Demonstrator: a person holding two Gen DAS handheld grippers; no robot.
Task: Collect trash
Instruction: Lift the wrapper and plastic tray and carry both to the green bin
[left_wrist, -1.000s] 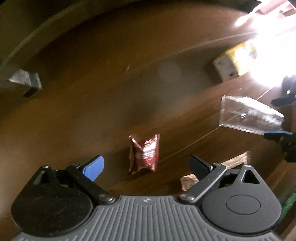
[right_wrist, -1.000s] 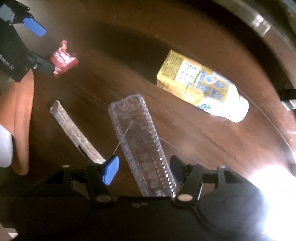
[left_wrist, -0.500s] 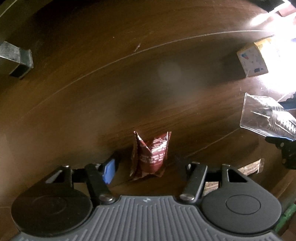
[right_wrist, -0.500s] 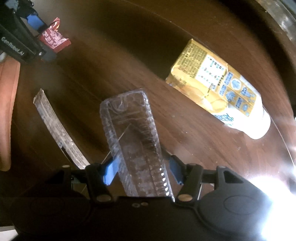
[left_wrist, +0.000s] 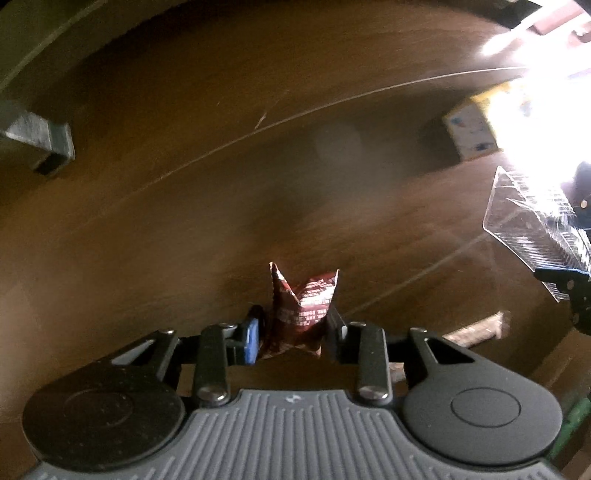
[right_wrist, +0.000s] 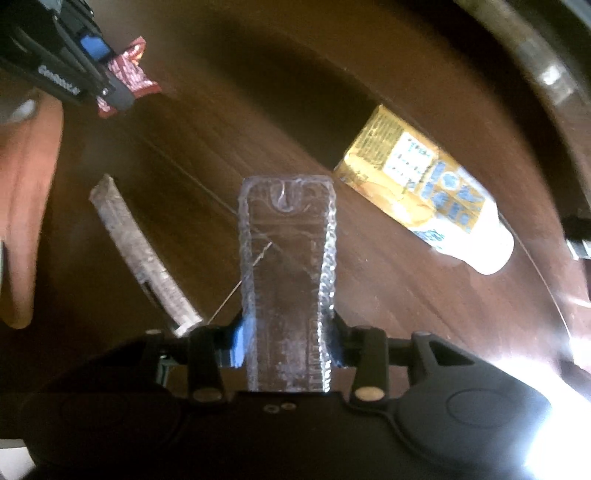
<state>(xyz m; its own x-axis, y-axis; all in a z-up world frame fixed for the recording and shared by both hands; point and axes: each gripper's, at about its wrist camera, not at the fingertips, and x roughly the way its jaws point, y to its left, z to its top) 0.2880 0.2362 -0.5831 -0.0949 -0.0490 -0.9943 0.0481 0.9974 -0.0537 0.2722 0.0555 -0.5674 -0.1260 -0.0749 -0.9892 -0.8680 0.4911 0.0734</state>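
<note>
A crumpled red snack wrapper (left_wrist: 301, 308) stands on the dark wooden table (left_wrist: 221, 192), squeezed between the pads of my left gripper (left_wrist: 293, 336), whose jaws are closing on it. The same wrapper (right_wrist: 129, 72) shows at the top left of the right wrist view, in the left gripper (right_wrist: 105, 74). A long clear plastic tray (right_wrist: 286, 273) runs straight out between the fingers of my right gripper (right_wrist: 288, 345). Those jaws are closing too, pads against the tray's sides. The tray (left_wrist: 532, 225) also appears at the right edge of the left wrist view.
A yellow drink carton (right_wrist: 417, 184) lies on its side beyond the tray, also seen as the carton (left_wrist: 469, 133). A long brown wrapper strip (right_wrist: 144, 258) lies left of the tray. A grey metal bracket (left_wrist: 40, 133) sits far left. Strong glare covers the right side.
The left jaws narrowed from wide open onto the red wrapper, which crumpled upright. The right jaws closed against the clear tray, which swung from tilted to straight between the fingers.
</note>
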